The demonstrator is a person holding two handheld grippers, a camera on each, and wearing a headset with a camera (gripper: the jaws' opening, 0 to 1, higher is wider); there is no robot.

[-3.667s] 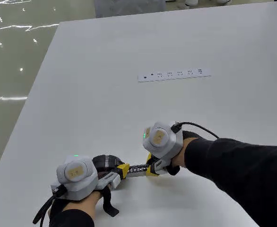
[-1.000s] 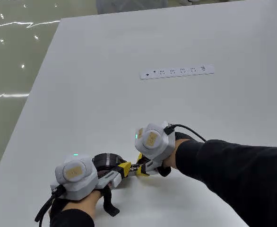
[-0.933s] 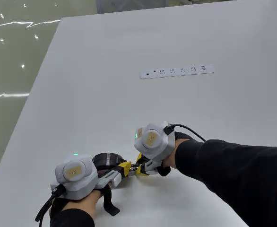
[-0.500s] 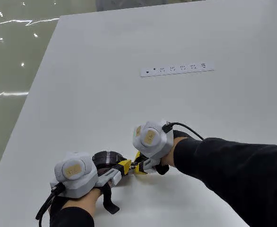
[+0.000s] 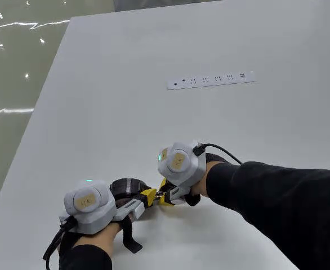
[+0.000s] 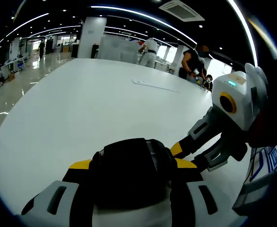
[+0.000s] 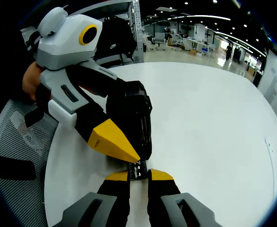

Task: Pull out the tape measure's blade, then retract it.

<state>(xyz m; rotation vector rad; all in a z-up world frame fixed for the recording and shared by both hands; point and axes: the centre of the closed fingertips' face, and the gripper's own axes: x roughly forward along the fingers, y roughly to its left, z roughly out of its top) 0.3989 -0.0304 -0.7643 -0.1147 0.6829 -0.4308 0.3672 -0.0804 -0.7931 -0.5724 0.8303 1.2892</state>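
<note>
Two grippers meet near the front edge of a white table (image 5: pixel 125 84), a power strip (image 5: pixel 211 80) lying well beyond them. Left gripper view: the left gripper (image 6: pixel 132 163) clamps the black tape measure (image 6: pixel 129 182) between its jaws. Right gripper view: the right gripper (image 7: pixel 139 176), jaws nearly together, pinches the blade (image 7: pixel 138 169) tip just beside the case.

White table (image 5: pixel 154 45), power strip (image 5: pixel 211 80), tape measure (image 5: pixel 128 188)
</note>
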